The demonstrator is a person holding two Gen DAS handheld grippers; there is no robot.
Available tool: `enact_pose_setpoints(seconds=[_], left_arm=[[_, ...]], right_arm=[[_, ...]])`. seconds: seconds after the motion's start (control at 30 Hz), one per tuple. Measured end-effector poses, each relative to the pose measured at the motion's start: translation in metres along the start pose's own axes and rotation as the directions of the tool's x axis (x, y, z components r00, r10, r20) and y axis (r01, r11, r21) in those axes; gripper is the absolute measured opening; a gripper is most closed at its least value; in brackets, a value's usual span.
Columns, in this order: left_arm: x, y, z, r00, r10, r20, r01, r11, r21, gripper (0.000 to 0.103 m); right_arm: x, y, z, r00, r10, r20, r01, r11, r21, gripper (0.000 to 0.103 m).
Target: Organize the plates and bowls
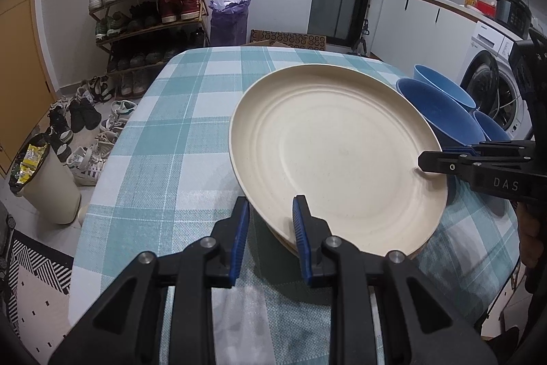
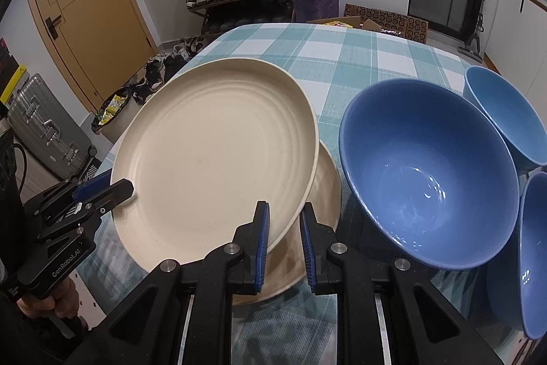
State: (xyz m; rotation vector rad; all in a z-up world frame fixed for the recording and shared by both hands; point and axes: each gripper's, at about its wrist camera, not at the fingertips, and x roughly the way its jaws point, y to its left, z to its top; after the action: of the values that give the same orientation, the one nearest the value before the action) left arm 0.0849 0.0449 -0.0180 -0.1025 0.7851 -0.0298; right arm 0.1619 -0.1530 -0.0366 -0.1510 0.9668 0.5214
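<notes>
From the left wrist, the cream, ridged, round plate (image 1: 335,142) hangs tilted over the teal-and-white checked tablecloth (image 1: 171,125), with its far rim high. Below it lies a second cream plate (image 1: 278,236), only a sliver of it showing. The left gripper (image 1: 270,221) straddles the top plate's rim at about 7 o'clock. Its jaws are partly open, and I cannot tell whether the pads actually press the rim. The right gripper (image 1: 427,159) reaches in at 3 o'clock, one finger over the plate's face and the other outside the rim.

The plate looks stiff, light and matte, probably plastic or fibre, so it is unlikely to chip, but its smooth lip could slip. The raised rim is the place to hold it, at opposite sides, and both tools are already there.

From the right wrist, the rim passes between the right gripper's parted jaws. It sits against the left pad, and a gap showing the lower plate separates it from the other pad, so I judge it is not clamped. The left gripper is at 9 o'clock on the plate.

The large glossy dark-blue bowl (image 2: 427,180) stands just beside the plates at 3 o'clock and is empty. Two paler blue bowls (image 2: 502,112) crowd its far side, and they are empty as well. The glaze suggests heavier, breakable ceramic.
</notes>
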Motion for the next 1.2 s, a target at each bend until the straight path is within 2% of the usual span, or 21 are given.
enact_pose_setpoints(seconds=[0.77,0.93,1.03,1.07,1.2], left_arm=[[0.015,-0.014,-0.008,0.998,-0.003,-0.065,0.006,0.998,0.056,0.024],[0.016,-0.017,-0.009,0.998,0.001,-0.071,0.004,0.998,0.070,0.029],[0.016,-0.019,-0.009,0.998,-0.007,-0.068,0.013,0.996,0.084,0.030],[0.016,-0.021,-0.010,0.998,-0.009,-0.068,0.015,0.996,0.091,0.030],[0.016,-0.025,-0.011,0.997,-0.006,-0.072,0.014,0.994,0.107,0.035]], right_arm=[[0.006,0.000,-0.015,0.994,-0.094,-0.052,0.092,0.995,-0.050,0.019],[0.009,0.001,-0.014,0.991,-0.114,-0.069,0.110,0.992,-0.061,0.020],[0.010,0.003,-0.013,0.990,-0.123,-0.071,0.118,0.990,-0.079,0.027],[0.010,0.004,-0.013,0.988,-0.136,-0.072,0.129,0.988,-0.084,0.033],[0.009,0.003,-0.013,0.990,-0.128,-0.064,0.122,0.988,-0.098,0.038]])
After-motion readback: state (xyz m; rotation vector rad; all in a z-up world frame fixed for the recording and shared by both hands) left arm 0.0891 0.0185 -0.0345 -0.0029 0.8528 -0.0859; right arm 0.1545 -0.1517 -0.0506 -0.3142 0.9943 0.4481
